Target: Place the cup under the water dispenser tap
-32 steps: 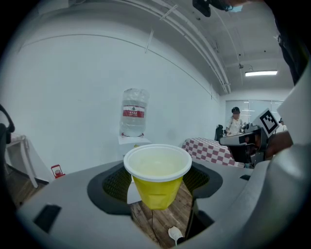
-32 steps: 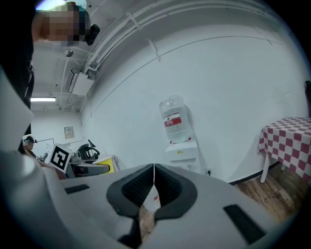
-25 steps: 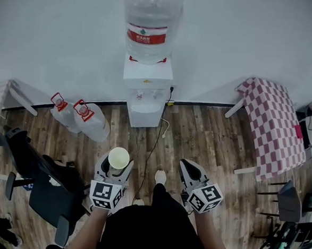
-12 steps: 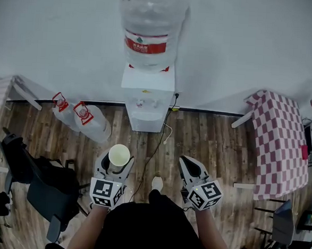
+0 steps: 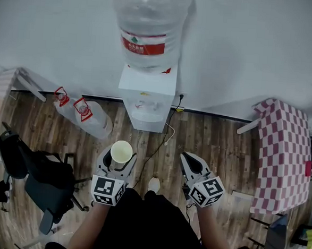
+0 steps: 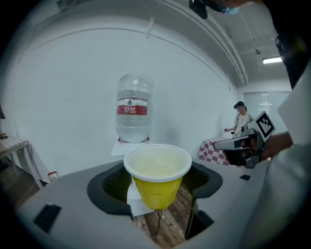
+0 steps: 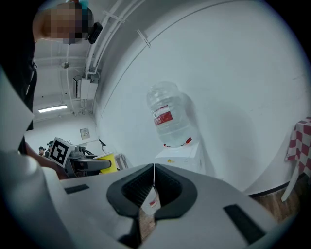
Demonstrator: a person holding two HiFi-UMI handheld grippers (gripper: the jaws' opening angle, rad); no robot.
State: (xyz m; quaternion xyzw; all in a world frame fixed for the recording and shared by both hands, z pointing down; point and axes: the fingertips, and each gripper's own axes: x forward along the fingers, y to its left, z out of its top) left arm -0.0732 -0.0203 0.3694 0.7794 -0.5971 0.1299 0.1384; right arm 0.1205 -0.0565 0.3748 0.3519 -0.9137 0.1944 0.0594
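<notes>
A yellow paper cup [image 5: 121,151] with a white rim stands upright between the jaws of my left gripper [image 5: 118,159], which is shut on its body. In the left gripper view the cup [image 6: 158,175] looks empty. The white water dispenser [image 5: 147,96] with a big clear bottle [image 5: 150,28] stands against the wall ahead, some way beyond the cup. Its taps sit in the front recess. My right gripper [image 5: 186,157] is shut on the thin string of a tea bag [image 7: 148,209], which hangs below the jaws of the right gripper [image 7: 153,187].
Two spare water bottles [image 5: 84,116] lie on the wood floor left of the dispenser. A black office chair [image 5: 40,177] is at my left. A red-checked table [image 5: 284,151] is at the right. A cord [image 5: 163,140] runs across the floor from the dispenser.
Both grippers have moved forward toward the dispenser, which now looks nearer and larger. The cup and the tea bag stay held as before.
</notes>
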